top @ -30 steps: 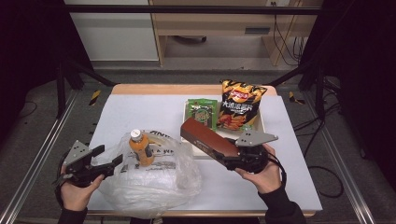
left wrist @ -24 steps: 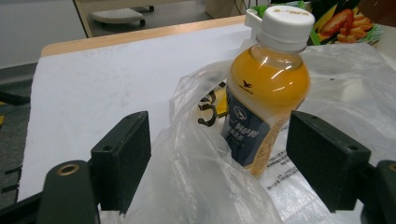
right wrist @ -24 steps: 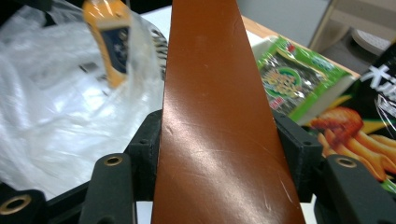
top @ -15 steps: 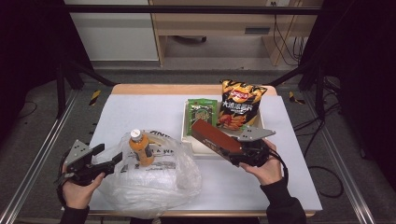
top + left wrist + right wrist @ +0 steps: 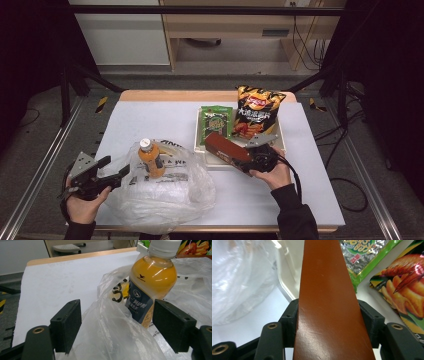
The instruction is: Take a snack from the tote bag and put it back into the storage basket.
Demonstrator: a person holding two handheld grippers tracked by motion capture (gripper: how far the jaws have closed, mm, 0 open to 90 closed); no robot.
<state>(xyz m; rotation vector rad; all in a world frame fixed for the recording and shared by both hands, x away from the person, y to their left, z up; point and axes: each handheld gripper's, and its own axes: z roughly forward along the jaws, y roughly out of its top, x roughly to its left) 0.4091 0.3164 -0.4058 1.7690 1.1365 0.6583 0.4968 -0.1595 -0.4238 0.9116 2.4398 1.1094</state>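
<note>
A white-topped table (image 5: 125, 120) fills the middle of the high view, with a person's hands entering from the bottom edge, each holding a two-jaw gripper.

At lower left of the high view, the left gripper (image 5: 119, 170) has its jaws spread apart at the left edge of a clear plastic bag (image 5: 165, 192). The crumpled bag lies on the table in the lower centre of the frame. A bottle of orange drink (image 5: 151, 159) with a white cap stands upright inside its open mouth. In the left gripper view, bag film (image 5: 112, 335) bunches between the two black jaws, which are wide apart, and the bottle (image 5: 150, 282) stands just beyond them at upper right, its dark label facing the camera.

Right of centre in the high view, the right gripper (image 5: 250, 157) is clamped on one end of a flat brown box (image 5: 227, 148). The box slants up and to the left, its far end over the near left corner of a shallow white tray (image 5: 200, 150). In the right gripper view the brown box (image 5: 327, 297) runs up the middle of the frame, squeezed between both jaws.

The tray holds a green snack packet (image 5: 216, 123) lying flat on its left side and an orange and black crisp bag (image 5: 257, 111) on its right side, its top reaching past the tray's far rim. The two packets are just beside each other.
</note>
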